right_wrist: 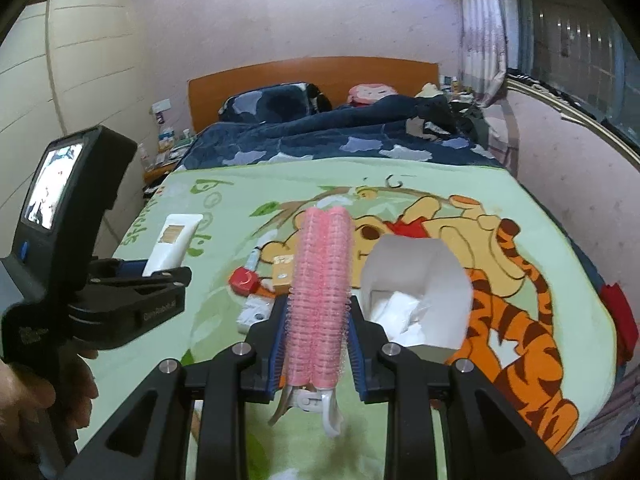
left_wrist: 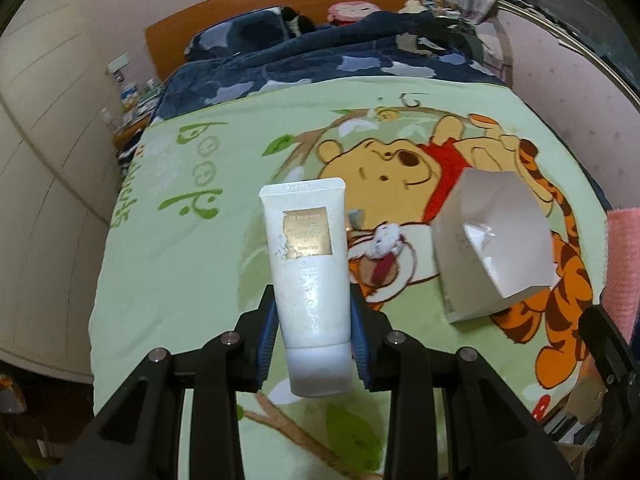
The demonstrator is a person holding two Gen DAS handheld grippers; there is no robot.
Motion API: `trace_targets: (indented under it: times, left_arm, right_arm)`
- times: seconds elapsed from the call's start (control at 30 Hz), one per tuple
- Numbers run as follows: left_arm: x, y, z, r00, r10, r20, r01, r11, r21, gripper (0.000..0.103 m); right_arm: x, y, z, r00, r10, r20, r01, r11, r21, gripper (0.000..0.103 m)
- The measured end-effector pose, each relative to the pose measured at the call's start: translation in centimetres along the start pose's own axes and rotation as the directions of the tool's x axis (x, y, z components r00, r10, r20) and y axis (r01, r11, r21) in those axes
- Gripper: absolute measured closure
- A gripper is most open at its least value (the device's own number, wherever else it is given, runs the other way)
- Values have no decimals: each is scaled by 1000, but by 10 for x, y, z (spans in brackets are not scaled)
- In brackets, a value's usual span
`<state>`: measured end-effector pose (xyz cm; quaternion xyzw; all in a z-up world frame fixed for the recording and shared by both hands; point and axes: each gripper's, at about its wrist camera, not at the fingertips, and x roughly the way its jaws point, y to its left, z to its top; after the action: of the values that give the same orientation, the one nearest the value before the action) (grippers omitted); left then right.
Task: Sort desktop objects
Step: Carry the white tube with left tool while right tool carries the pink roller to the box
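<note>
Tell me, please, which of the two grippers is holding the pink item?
The right gripper: its jaws clamp the pink hair roller clip, whereas the left gripper holds a white tube.

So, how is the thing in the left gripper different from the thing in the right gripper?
The left gripper holds a white tube; the right gripper holds a pink hair roller clip. The tube is smooth and flat, with a gold label, while the roller clip is bristly and made of two round rolls side by side. The tube ends in a cap near the camera; the roller clip ends in a white clip handle. Both point forward, clamped between blue pads.
</note>
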<state>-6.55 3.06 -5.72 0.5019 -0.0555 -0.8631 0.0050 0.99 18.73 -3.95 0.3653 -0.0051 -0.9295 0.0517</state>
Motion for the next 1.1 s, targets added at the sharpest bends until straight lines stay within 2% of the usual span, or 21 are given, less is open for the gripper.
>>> trace_targets:
  times: [0.3, 0.5, 1.1]
  left_arm:
    - [1, -61, 29, 997, -58, 48, 52, 992, 114, 69]
    - [7, -92, 43, 995, -75, 60, 64, 983, 172, 69]
    - [55, -132, 65, 996, -90, 15, 84, 967, 240, 69]
  right_arm:
    - [-7, -51, 11, 993, -115, 29, 113, 991, 75, 76]
    - [2, -74, 16, 988, -155, 25, 151, 982, 113, 76]
    - [54, -102, 21, 984, -174, -23, 175, 977, 118, 76]
